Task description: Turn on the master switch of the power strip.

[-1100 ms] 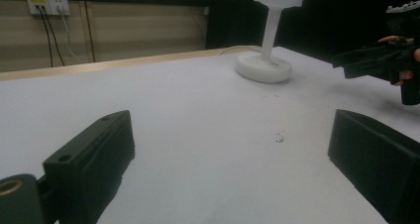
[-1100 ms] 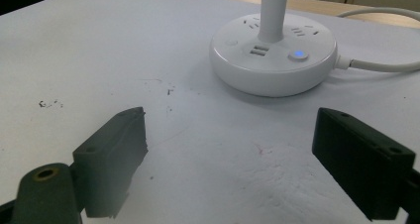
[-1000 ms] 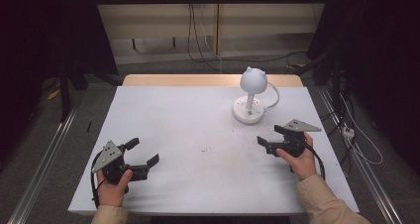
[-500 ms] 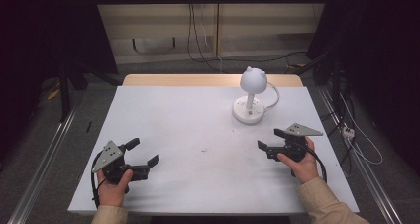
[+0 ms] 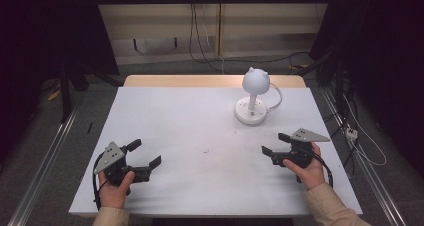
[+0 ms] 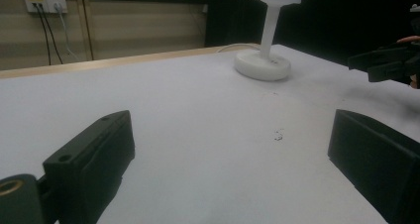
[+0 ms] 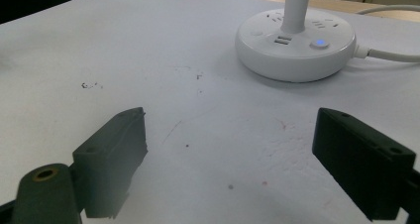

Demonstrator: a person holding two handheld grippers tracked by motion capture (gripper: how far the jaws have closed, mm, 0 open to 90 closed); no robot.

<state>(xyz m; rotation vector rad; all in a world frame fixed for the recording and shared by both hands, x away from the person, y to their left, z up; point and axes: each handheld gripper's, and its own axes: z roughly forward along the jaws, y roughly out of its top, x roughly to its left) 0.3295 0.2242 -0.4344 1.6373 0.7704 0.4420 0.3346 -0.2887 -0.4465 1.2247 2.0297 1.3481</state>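
A white desk lamp [image 5: 254,81] with a round head stands on its round socket base [image 5: 251,113] at the back right of the white table [image 5: 190,111]. My left gripper [image 5: 146,153] rests near the front left, open, with nothing between its fingers. My right gripper [image 5: 273,143] sits at the front right, open and empty, pointing left, a little in front of the lamp. In the left gripper view my left gripper [image 6: 230,149] faces the lamp base [image 6: 262,64], with the right gripper [image 6: 386,65] farther off. In the right gripper view my right gripper [image 7: 230,144] frames bare tabletop below the base [image 7: 295,45], where a blue light [image 7: 319,43] glows.
The lamp's white cable [image 5: 275,98] loops off the base toward the table's back right. A few dark specks [image 5: 207,150] mark the middle of the table. Metal rails [image 5: 45,161] run along the floor on both sides, and cables lie on the floor behind.
My right gripper has drifted slightly toward the table's near edge. The left gripper and the lamp have stayed where they were.
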